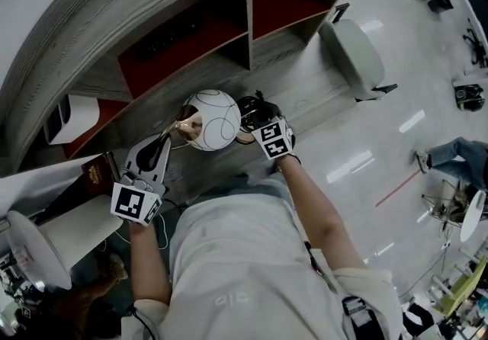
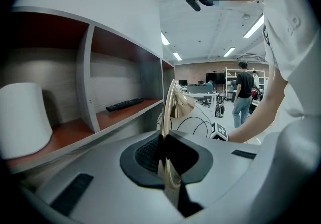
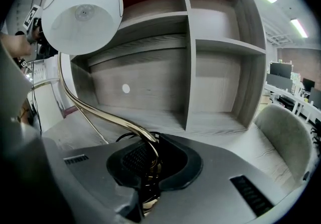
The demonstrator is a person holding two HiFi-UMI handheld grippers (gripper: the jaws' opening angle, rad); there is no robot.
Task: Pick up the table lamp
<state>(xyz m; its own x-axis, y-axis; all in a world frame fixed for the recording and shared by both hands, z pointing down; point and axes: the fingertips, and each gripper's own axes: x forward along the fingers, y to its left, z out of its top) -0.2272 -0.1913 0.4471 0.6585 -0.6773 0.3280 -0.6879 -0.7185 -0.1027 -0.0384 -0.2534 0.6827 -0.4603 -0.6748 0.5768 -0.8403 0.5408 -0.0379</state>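
The table lamp has a white globe shade point(image 1: 213, 119) with thin black lines and a curved brass stem point(image 3: 95, 112). It sits over the grey wooden shelf top point(image 1: 229, 72), in front of the person. My left gripper point(image 1: 164, 144) comes in from the lower left and is shut on the brass stem point(image 2: 168, 117), which stands upright between its pads. My right gripper point(image 1: 248, 113) is just right of the shade, and in the right gripper view the stem's lower end runs down between its closed jaws point(image 3: 150, 155). There the shade point(image 3: 83, 12) hangs at the upper left.
The shelf unit has red-backed compartments point(image 1: 175, 37). One holds a black remote point(image 2: 125, 104), another a white cylinder point(image 2: 22, 117). A grey chair point(image 1: 354, 52) stands at the right. A dark red book point(image 1: 97, 173) lies at the left. People stand in the far room point(image 2: 244, 95).
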